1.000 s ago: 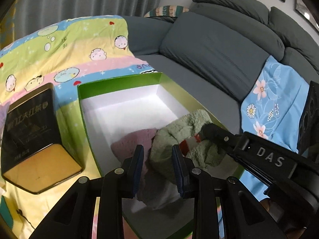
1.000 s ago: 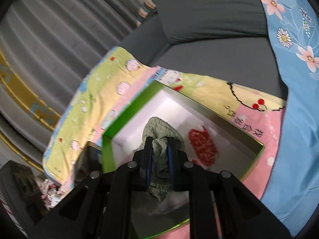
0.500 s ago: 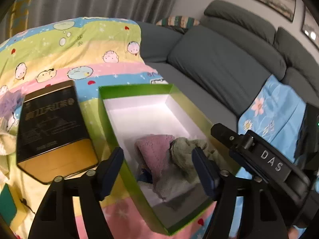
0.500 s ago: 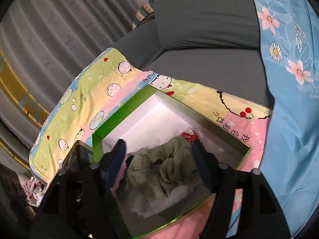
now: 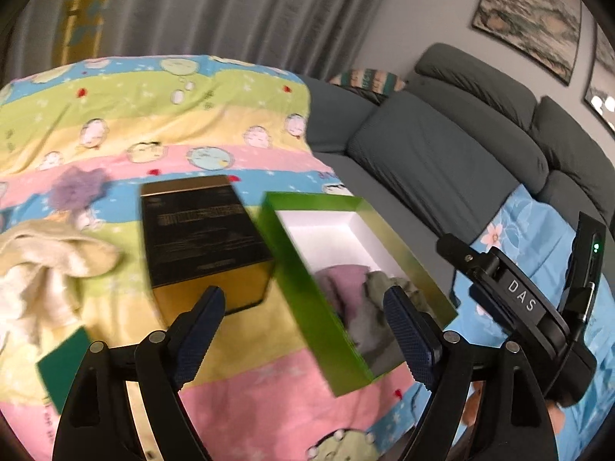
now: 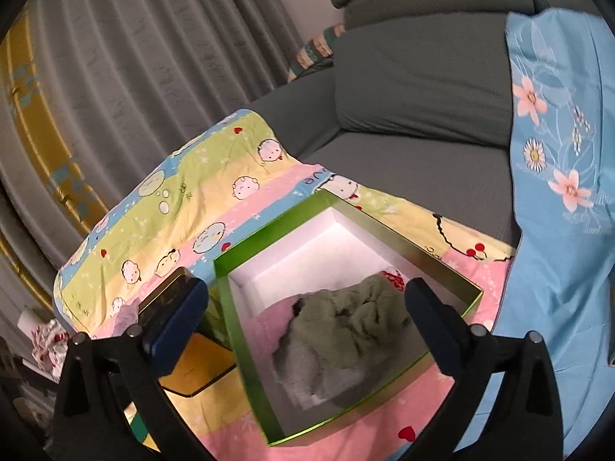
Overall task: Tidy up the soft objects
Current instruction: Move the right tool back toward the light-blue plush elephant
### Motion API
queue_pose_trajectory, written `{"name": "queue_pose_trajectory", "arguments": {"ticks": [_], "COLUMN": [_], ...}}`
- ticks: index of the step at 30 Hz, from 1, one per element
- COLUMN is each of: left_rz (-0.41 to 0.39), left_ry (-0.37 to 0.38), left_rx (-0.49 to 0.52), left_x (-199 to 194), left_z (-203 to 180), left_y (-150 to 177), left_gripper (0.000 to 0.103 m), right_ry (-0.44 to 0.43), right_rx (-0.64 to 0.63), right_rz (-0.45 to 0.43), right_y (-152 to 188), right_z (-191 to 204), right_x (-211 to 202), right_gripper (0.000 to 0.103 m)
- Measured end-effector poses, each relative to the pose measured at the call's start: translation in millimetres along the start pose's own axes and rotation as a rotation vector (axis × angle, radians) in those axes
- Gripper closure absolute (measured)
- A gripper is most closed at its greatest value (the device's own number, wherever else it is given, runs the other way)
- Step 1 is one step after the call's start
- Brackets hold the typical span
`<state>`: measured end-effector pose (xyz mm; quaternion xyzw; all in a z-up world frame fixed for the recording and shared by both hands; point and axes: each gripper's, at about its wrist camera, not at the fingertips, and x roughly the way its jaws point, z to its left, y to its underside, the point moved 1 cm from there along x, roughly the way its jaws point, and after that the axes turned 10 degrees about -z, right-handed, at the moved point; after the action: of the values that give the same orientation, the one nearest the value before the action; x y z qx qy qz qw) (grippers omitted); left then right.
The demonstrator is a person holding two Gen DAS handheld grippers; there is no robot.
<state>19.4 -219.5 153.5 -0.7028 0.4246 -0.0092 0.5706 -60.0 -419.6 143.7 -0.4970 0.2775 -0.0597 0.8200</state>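
A green box (image 5: 303,269) with a white inside lies on the cartoon bedspread. In it are a pink cloth (image 5: 342,280), a fluffy green cloth (image 6: 346,319) and a red-patterned piece (image 6: 394,279). My left gripper (image 5: 303,296) hovers over the box's near left wall. Its jaws are opening and nothing is between the pads. My right gripper (image 6: 307,290) hangs above the green cloth (image 5: 378,282). Its jaws are opening wide and are clear of the cloth. One of its fingers (image 5: 461,253) shows at the right of the left wrist view. A cream towel (image 5: 42,265) and a purple fluffy piece (image 5: 78,188) lie on the bedspread to the left.
A black and gold box (image 5: 200,238) stands just left of the green box (image 6: 246,330). A dark green card (image 5: 63,365) lies near the front left. A grey sofa (image 6: 415,77) with a blue floral sheet (image 6: 557,192) is behind and to the right, curtains behind.
Both grippers have opened and drawn back and up from the box. The right one let go of the green cloth, which now lies in the box. The left view swung left.
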Motion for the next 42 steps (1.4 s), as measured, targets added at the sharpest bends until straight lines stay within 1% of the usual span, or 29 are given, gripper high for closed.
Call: {"name": "queue_pose_trajectory", "arguments": {"ticks": [5, 10, 13, 15, 19, 23, 25, 27, 28, 29, 30, 32, 34, 37, 40, 42], "left_rz": [-0.043, -0.068, -0.083, -0.096, -0.103, -0.129, -0.118, -0.094, -0.095, -0.100, -0.103, -0.113, -0.106, -0.089, -0.082, -0.068], "left_ry": [-0.081, -0.192, -0.265, -0.329, -0.438, -0.526, -0.564, -0.621, -0.663, -0.689, -0.714, -0.754, -0.769, -0.748, -0.778, -0.787], "left_rx": [-0.020, -0.058, -0.082, -0.095, -0.121, -0.194, -0.227, -0.246, -0.245, -0.241, -0.244, -0.286, -0.337, -0.404, -0.428, -0.443], "left_x": [-34, -66, -86, -101, -121, -138, -145, -151, -157, -163, -168, -179, -185, -192, -197, -199], "left_z": [36, 82, 114, 138, 182, 229, 248, 265, 273, 277, 283, 299, 314, 333, 343, 349], "left_y": [1, 7, 13, 18, 30, 49, 57, 62, 63, 63, 64, 67, 70, 74, 75, 77], "left_gripper": [0.018, 0.018, 0.018, 0.018, 0.018, 0.018, 0.018, 0.018, 0.018, 0.018, 0.018, 0.018, 0.018, 0.018, 0.018, 0.018], "right_ry": [0.005, -0.041, -0.065, -0.079, -0.109, -0.144, -0.176, -0.220, -0.252, -0.285, -0.329, -0.414, -0.496, -0.611, -0.653, -0.672], "right_rx": [-0.062, -0.131, -0.180, -0.214, -0.285, -0.358, -0.391, -0.411, -0.416, -0.420, -0.423, -0.419, -0.408, -0.442, -0.532, -0.607], "right_rz": [-0.010, -0.015, -0.010, -0.011, -0.010, 0.005, 0.024, 0.060, 0.089, 0.118, 0.155, 0.227, 0.316, 0.429, 0.453, 0.469], "right_y": [3, 9, 15, 20, 30, 45, 54, 66, 73, 80, 88, 101, 117, 142, 162, 179], "right_z": [20, 47, 65, 78, 103, 130, 146, 163, 172, 181, 193, 216, 244, 306, 371, 423], "right_x": [-9, -17, -20, -22, -26, -27, -28, -27, -27, -26, -26, -22, -17, -10, -6, 4], "right_gripper": [0.001, 0.001, 0.001, 0.001, 0.001, 0.001, 0.001, 0.001, 0.001, 0.001, 0.001, 0.001, 0.001, 0.001, 0.001, 0.001]}}
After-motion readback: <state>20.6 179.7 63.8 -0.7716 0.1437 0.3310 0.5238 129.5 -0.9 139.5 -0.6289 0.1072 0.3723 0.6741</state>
